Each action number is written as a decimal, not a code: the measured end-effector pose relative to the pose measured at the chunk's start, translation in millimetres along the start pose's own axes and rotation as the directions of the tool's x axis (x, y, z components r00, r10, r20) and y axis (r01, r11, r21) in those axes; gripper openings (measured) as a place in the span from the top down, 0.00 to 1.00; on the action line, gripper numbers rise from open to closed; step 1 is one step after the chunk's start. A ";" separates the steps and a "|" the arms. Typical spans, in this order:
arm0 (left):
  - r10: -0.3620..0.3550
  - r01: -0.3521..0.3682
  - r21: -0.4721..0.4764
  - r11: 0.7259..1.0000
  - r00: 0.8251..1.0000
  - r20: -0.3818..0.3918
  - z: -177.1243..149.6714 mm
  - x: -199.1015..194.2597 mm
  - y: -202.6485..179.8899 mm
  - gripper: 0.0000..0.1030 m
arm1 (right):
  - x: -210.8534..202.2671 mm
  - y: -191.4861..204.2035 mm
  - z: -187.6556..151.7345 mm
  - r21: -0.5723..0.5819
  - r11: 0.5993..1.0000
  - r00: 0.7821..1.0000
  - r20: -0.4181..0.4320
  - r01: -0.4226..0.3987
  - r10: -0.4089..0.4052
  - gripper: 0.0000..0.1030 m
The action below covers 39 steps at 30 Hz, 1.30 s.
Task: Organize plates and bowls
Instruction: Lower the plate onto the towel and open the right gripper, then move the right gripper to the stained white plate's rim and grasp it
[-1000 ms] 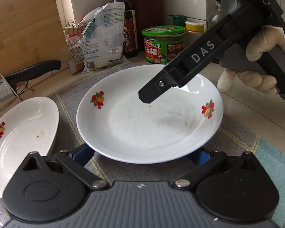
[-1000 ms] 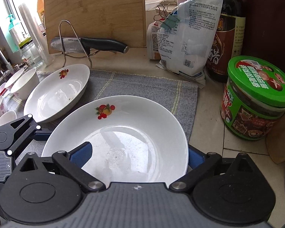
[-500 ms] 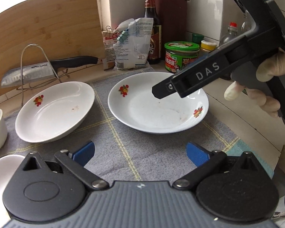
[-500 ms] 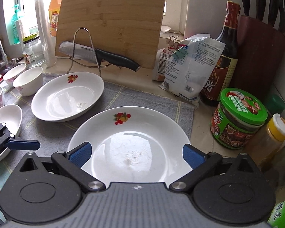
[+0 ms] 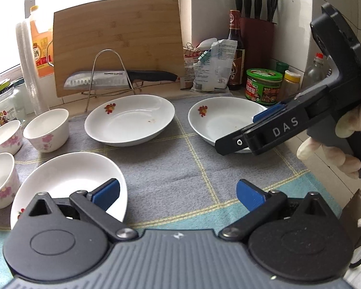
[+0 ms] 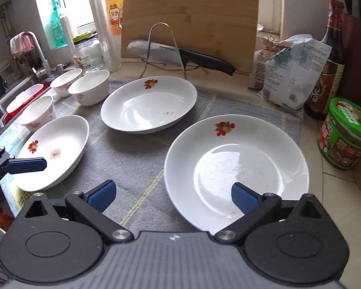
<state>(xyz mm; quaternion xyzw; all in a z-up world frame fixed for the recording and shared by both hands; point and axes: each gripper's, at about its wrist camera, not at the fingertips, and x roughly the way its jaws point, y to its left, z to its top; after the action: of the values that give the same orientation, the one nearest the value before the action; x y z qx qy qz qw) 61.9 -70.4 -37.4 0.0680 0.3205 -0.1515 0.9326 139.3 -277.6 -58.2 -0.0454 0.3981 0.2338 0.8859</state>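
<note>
Three white plates with fruit prints lie apart on a grey mat (image 5: 180, 168): a right plate (image 5: 225, 118) (image 6: 235, 166), a middle plate (image 5: 130, 122) (image 6: 149, 103) and a near-left plate (image 5: 69, 180) (image 6: 53, 149). Three small floral bowls (image 5: 47, 130) (image 6: 90, 88) stand at the left. My left gripper (image 5: 178, 192) is open and empty above the mat, its left finger over the near-left plate. My right gripper (image 6: 173, 195) is open and empty, its right finger over the right plate's near rim. It also shows in the left wrist view (image 5: 260, 130), over that plate.
A knife (image 5: 118, 78) rests on a wire stand before a cutting board (image 5: 118, 38). A white bag (image 6: 291, 74), a dark bottle (image 6: 329, 57) and a green-lidded jar (image 6: 346, 132) stand at the right. A sink (image 6: 19, 91) is at the left.
Both grippers have pulled back and up from the right plate, which stays on the mat. More of the counter, the near-left plate and the bowls have come into view.
</note>
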 end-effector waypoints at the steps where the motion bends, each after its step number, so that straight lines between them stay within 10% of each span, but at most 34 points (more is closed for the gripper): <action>1: -0.001 0.001 0.002 1.000 1.000 0.000 -2.2 -3.4 6.2 0.01 | 0.8 7.5 0.3 -0.003 1.000 1.000 0.001 0.003 -0.003 0.00; 20: -0.061 0.069 0.126 0.990 0.996 -0.060 -64.5 -46.5 147.5 0.01 | 45.8 139.5 18.3 0.055 0.997 0.999 -0.024 0.050 -0.049 0.00; 39: -0.187 0.210 0.153 0.966 0.970 -0.153 -78.7 -8.1 175.5 0.01 | 87.3 164.6 19.3 0.055 0.998 0.991 -0.131 0.002 0.005 0.00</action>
<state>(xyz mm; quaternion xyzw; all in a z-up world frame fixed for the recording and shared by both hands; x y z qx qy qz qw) 67.7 114.9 -88.9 0.1241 0.3750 -0.2657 0.8794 128.5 -93.5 -91.2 -0.0359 0.4619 0.2201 0.8584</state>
